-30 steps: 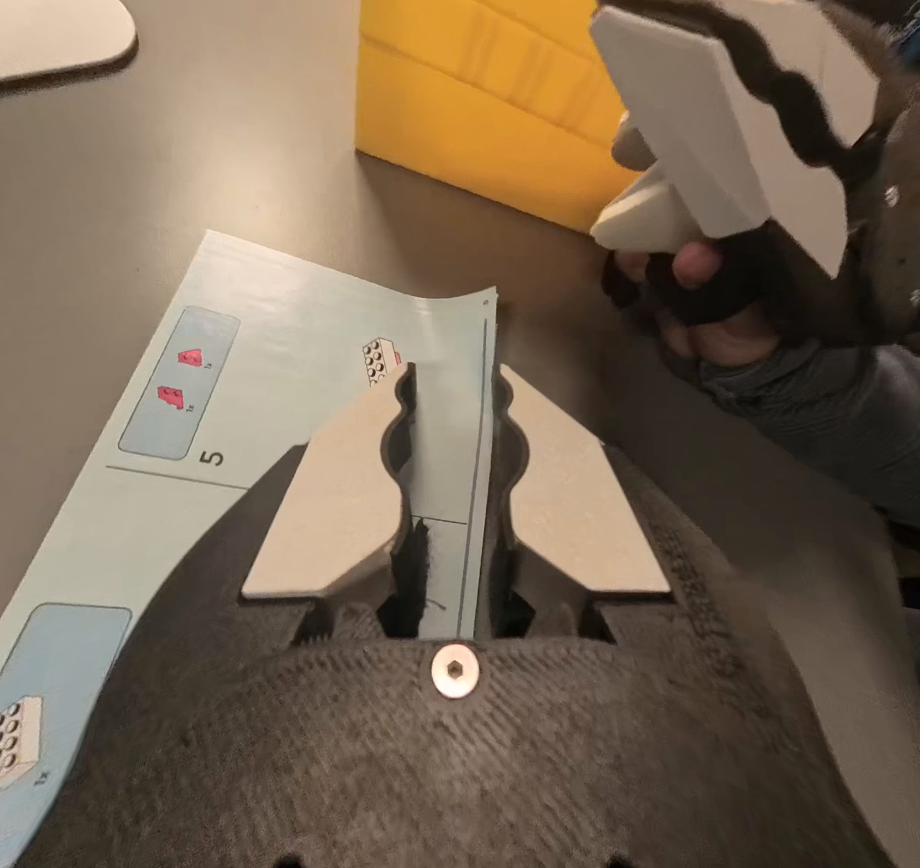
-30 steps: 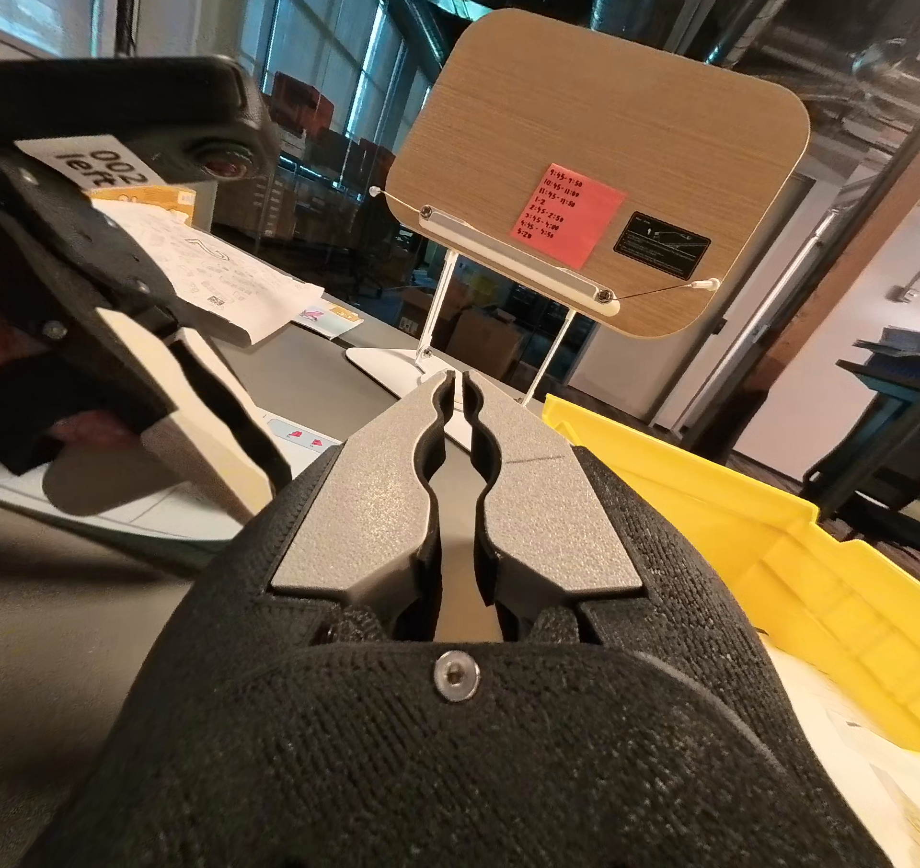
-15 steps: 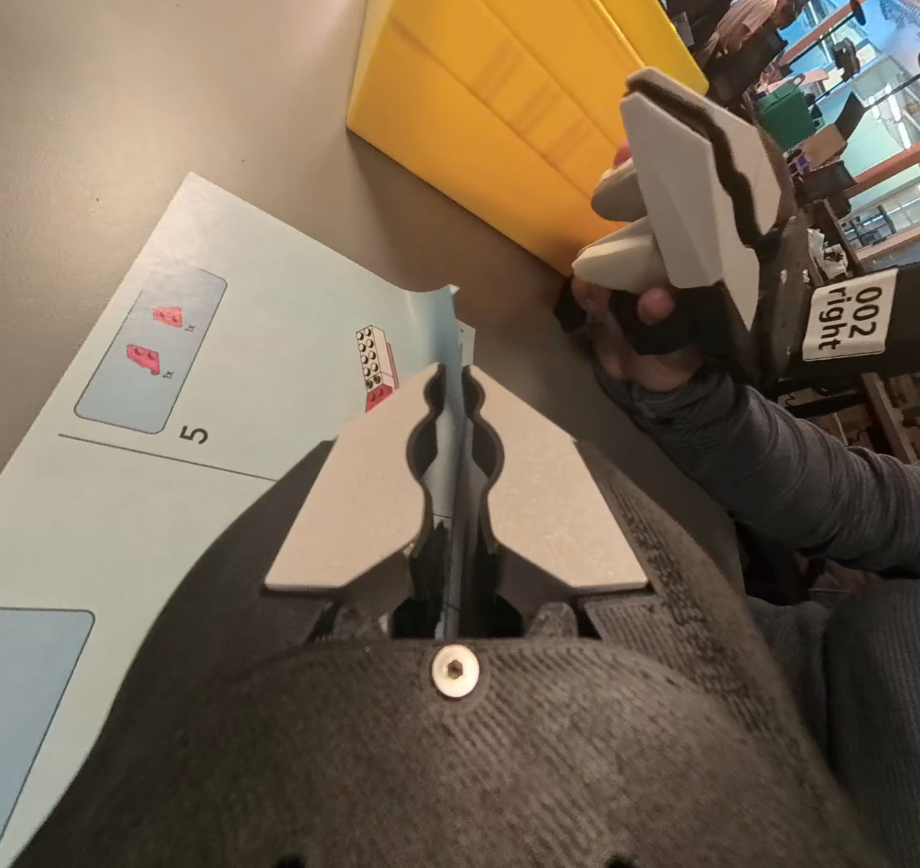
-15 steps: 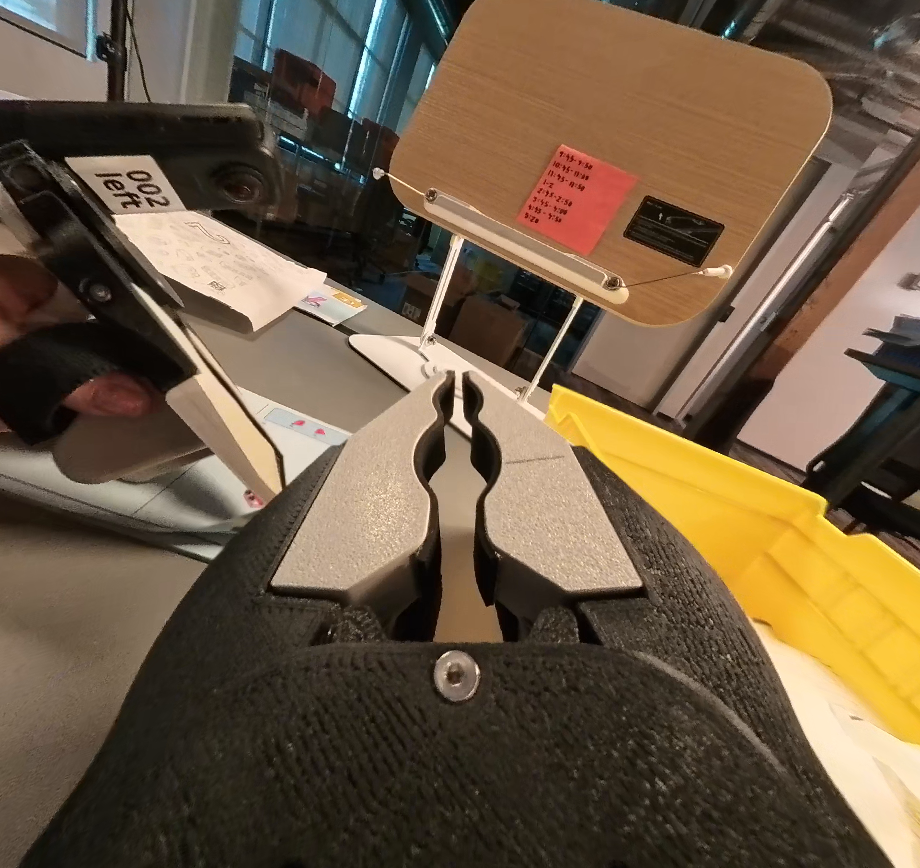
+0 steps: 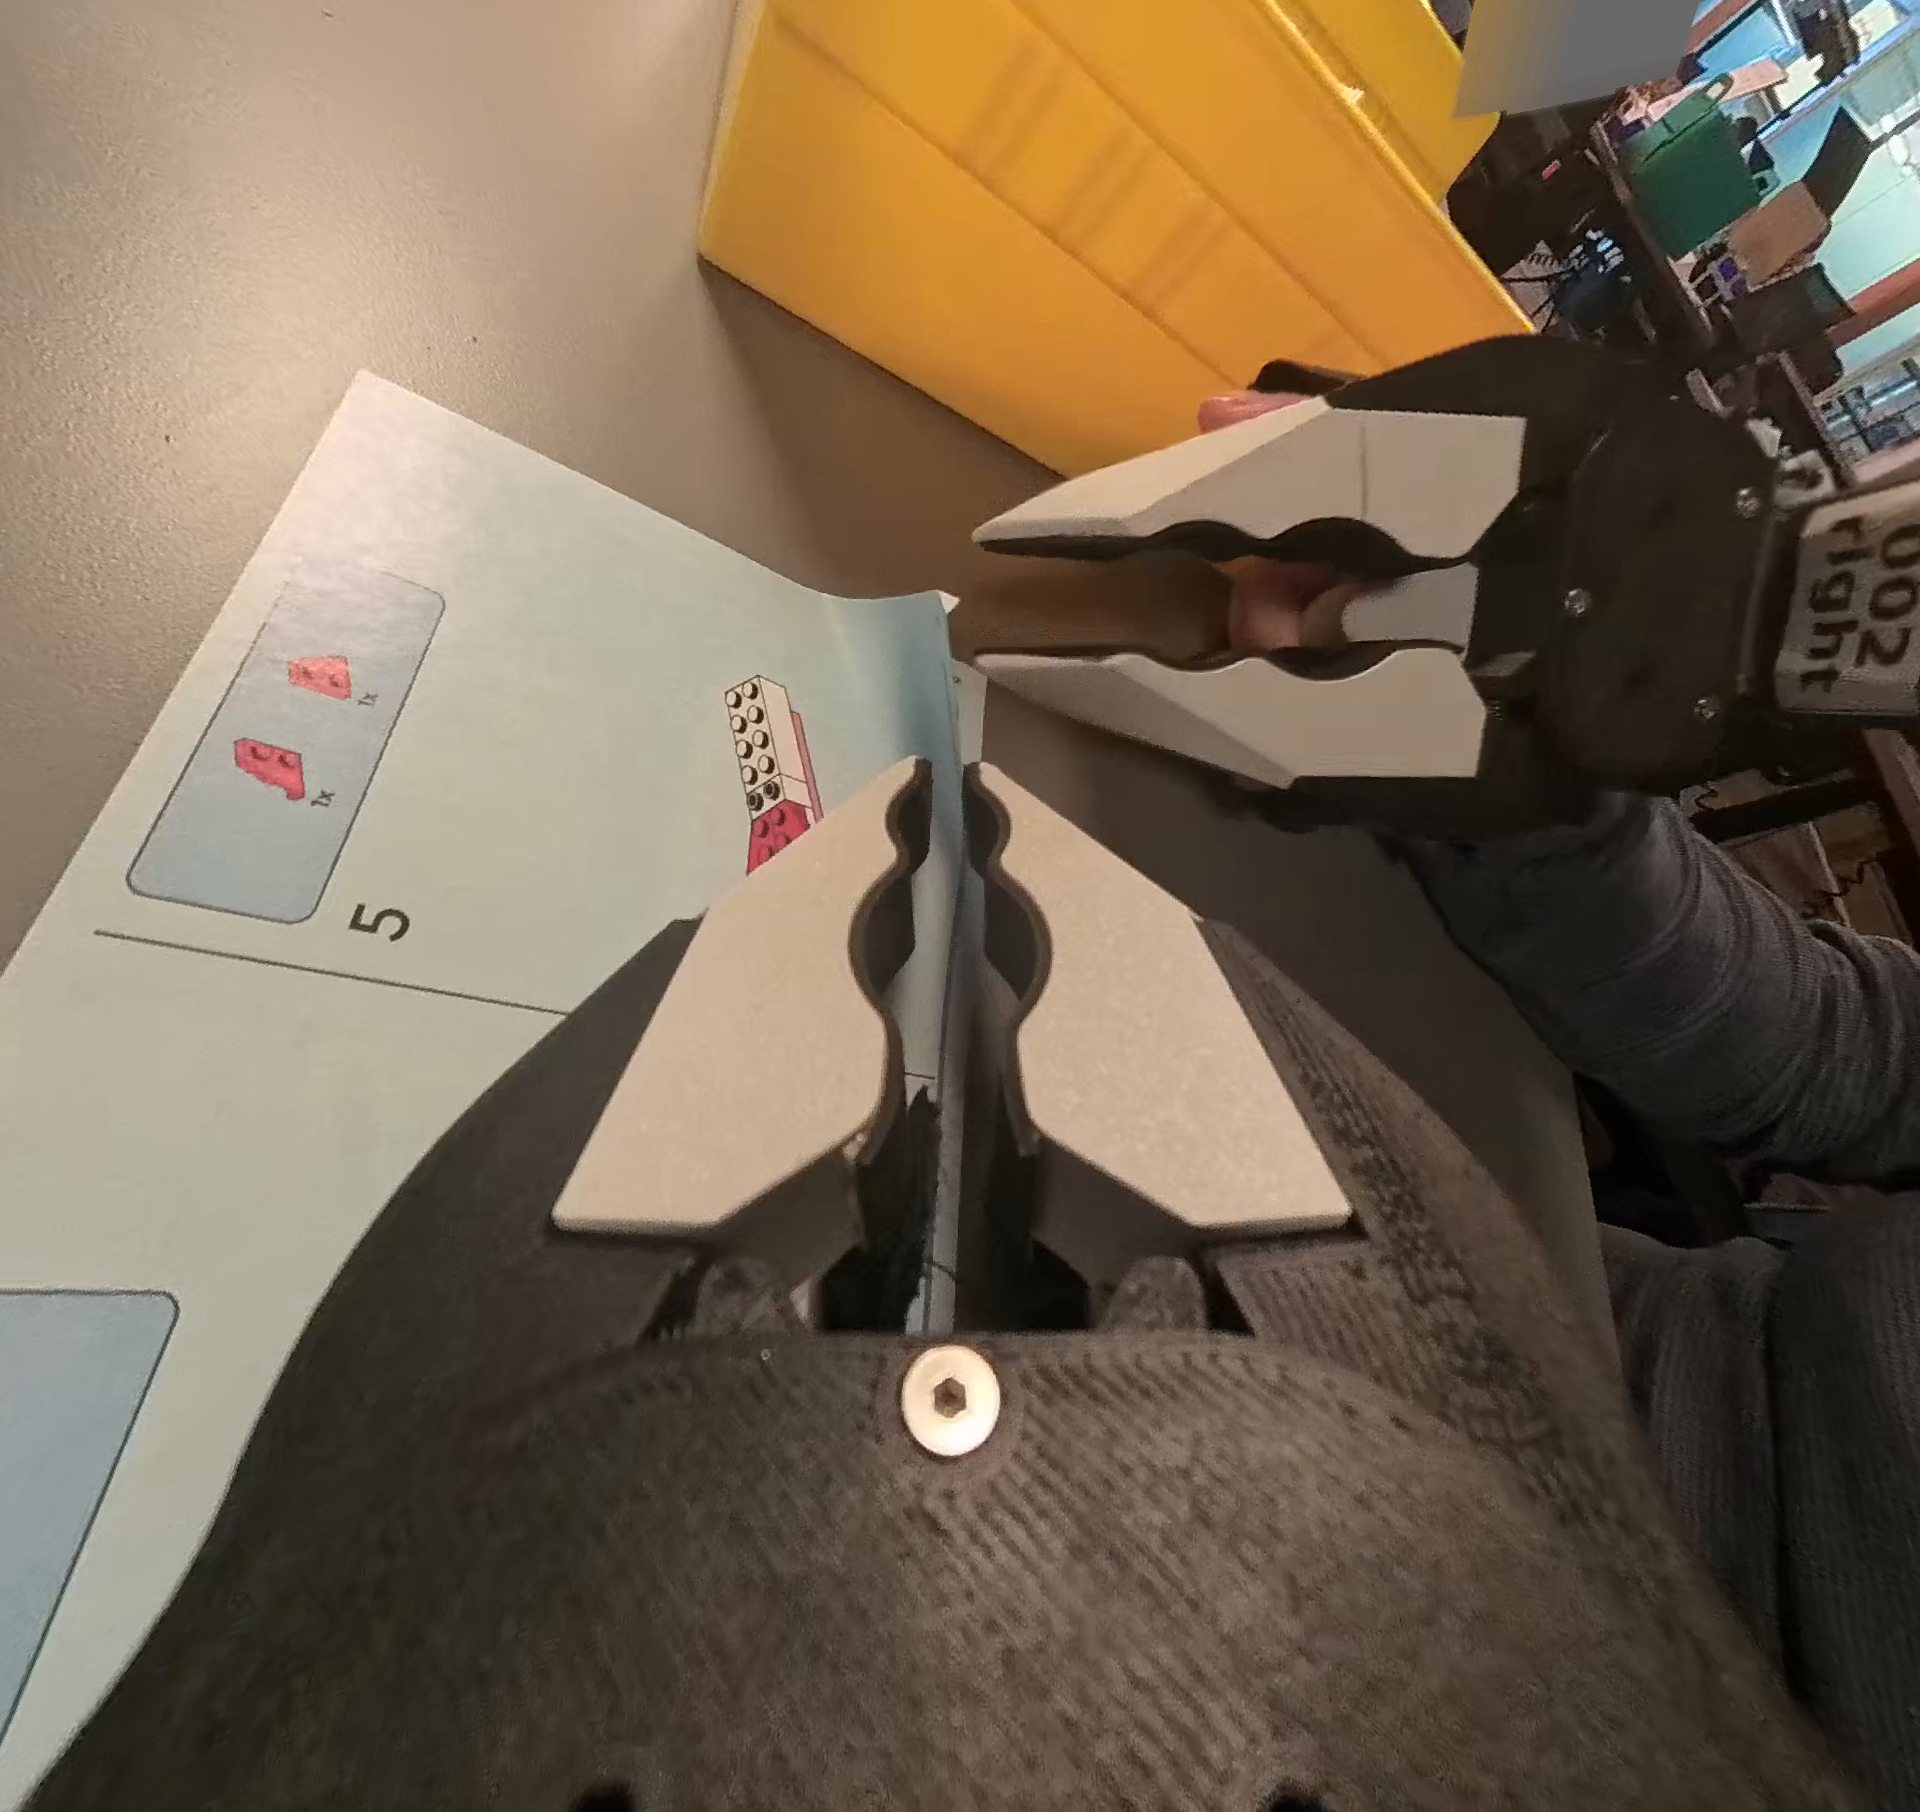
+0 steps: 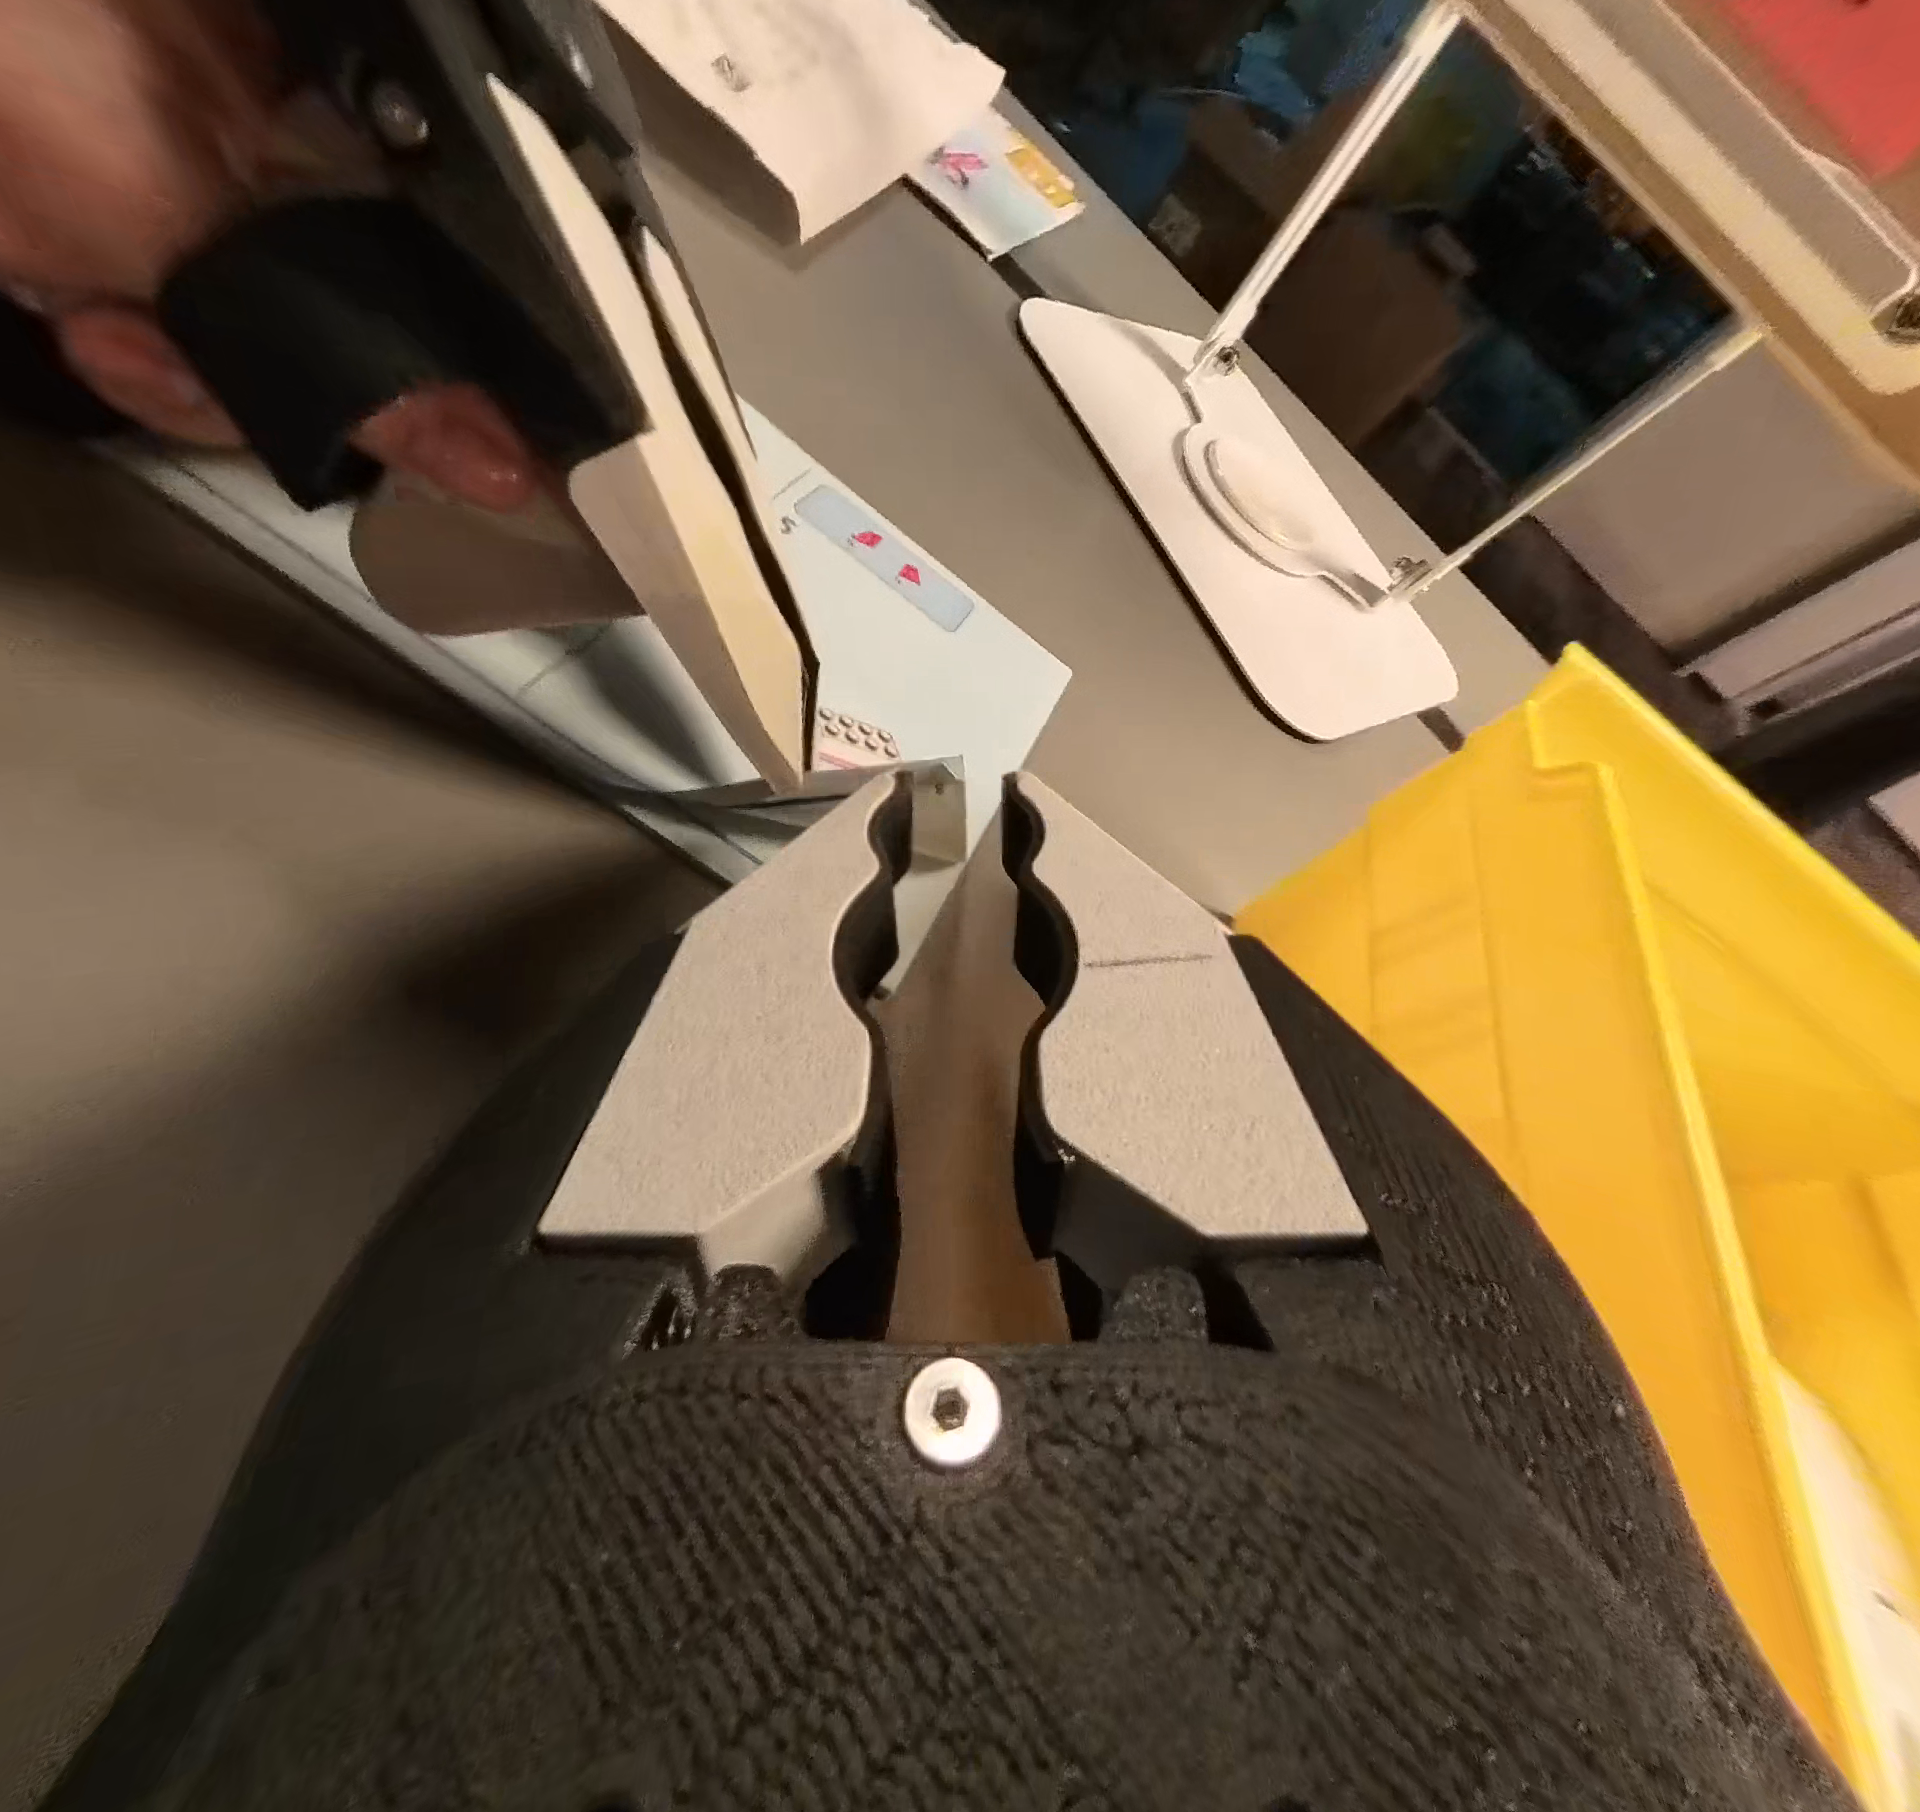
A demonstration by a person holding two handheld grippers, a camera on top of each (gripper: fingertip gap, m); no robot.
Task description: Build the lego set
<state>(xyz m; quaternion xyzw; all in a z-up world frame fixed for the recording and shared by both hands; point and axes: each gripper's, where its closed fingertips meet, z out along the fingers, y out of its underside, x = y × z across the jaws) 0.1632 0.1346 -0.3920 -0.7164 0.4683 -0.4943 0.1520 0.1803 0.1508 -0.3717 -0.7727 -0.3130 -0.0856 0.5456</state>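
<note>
My left hand-held gripper is clamped on the raised edge of a page of the pale blue instruction booklet; the sheet runs straight up between the two grey fingers, which press on it from either side. The rest of the booklet lies flat on the grey tabletop, just beside the yellow bin and on the near side of it.

My right hand-held gripper has its fingers apart with nothing between the pads. Its tips hover just at the booklet's corner, where a lower page curls up next to the left finger; I cannot tell whether it touches.

The page is thin, glossy paper: very light, limp and, I judge, easy to crease or tear if pulled hard. It bows upward where I hold it. The free edge near the corner looks like the best place to take hold, pinching one sheet only, since the smooth leaves would likely slip or cling together.

The booklet's open page is light blue, with a darker blue rounded panel showing small red bricks, and a drawing of a white and red brick assembly near the held edge. Beyond the booklet from the bin stands a white stand base with thin wire legs.
</note>
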